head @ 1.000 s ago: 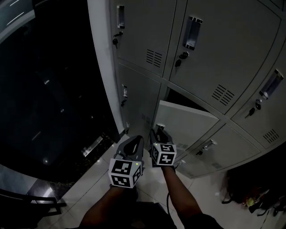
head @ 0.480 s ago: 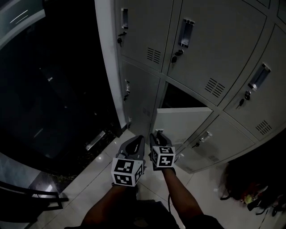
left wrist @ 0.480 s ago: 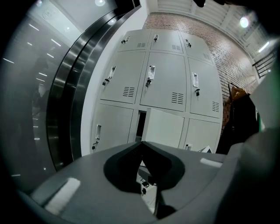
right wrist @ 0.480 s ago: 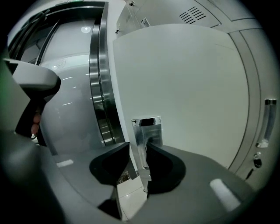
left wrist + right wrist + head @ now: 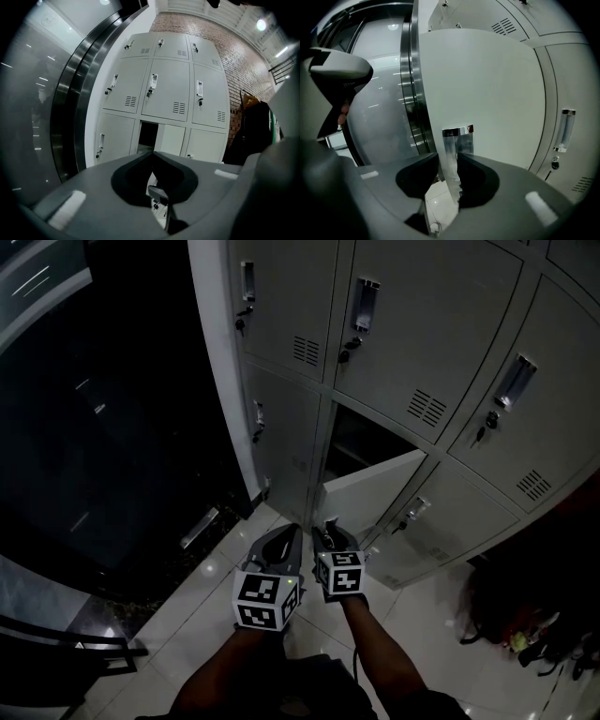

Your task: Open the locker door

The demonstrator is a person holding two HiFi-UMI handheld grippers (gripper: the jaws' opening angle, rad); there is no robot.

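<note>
Grip: right tongs (image 5: 449, 158) clamped on shiny chrome handle (image 5: 457, 138) of pale grey metal locker door (image 5: 487, 79), half open; left tongs (image 5: 153, 154) pressed together, empty.

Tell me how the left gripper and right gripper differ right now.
The right gripper is shut on the metal handle of the open locker door; the left gripper is shut on nothing. The right gripper touches the door; the left gripper touches none of the lockers. Both are side by side, pointing at the lockers.
</note>
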